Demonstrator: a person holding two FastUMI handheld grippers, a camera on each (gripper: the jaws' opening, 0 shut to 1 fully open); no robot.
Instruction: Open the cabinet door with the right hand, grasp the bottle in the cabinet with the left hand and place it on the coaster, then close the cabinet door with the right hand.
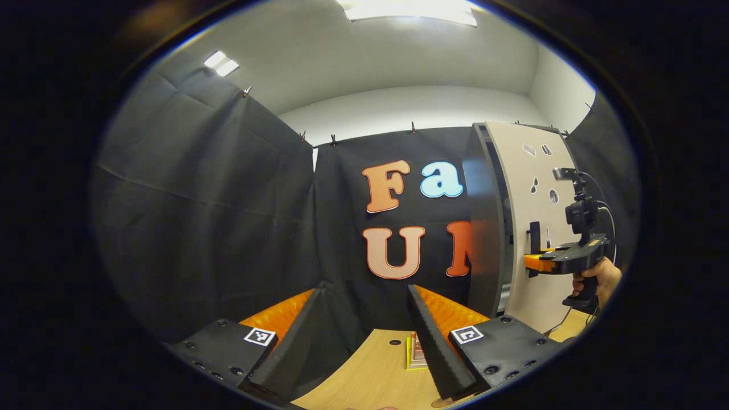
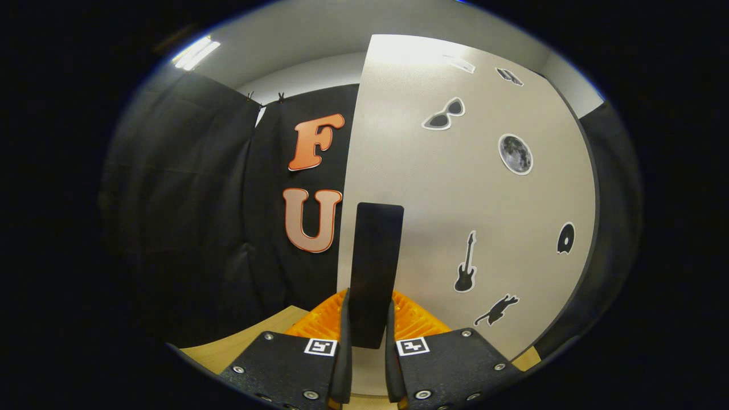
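Right tongs (image 2: pixel 367 341) clamped on the dark upright handle (image 2: pixel 375 267) of the cabinet door (image 2: pixel 467 188), both fingers pressing its sides. Door pale, dotted with stickers (sunglasses, a moon, a guitar, a cat). From the left gripper view: same door (image 1: pixel 541 228) seen at the far right, swung slightly off the dark cabinet body (image 1: pixel 484 228), with the right tongs (image 1: pixel 532 263) at its handle (image 1: pixel 534 236) and a hand (image 1: pixel 595 279) gripping the tool. Left tongs (image 1: pixel 364 336) spread wide, holding nothing, above the wooden tabletop (image 1: pixel 370 376). Coaster stack (image 1: pixel 416 350) lying on the tabletop just beside 1 finger. Bottle: cannot tell where.
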